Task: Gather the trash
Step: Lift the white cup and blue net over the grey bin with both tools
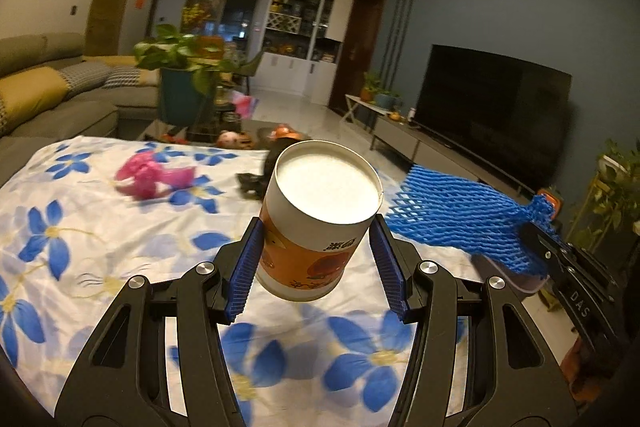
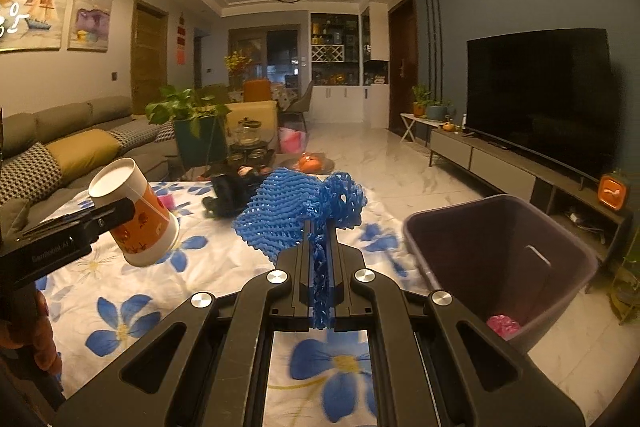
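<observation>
Item: your left gripper (image 1: 316,263), ribbed blue pads clamped on a white-and-orange paper cup (image 1: 316,215), base towards you, held tilted above the table.
Item: your right gripper (image 2: 320,247), jaws pressed together on a blue foam mesh fruit sleeve (image 2: 296,211), its bulk bunched beyond the tips.
Item: white tablecloth with blue flowers (image 2: 132,291) beneath both.
Item: crumpled pink wrapper (image 1: 150,177) on the cloth, far left.
Item: dark purple plastic bin (image 2: 500,259), right of the table, a pink scrap (image 2: 503,325) inside
</observation>
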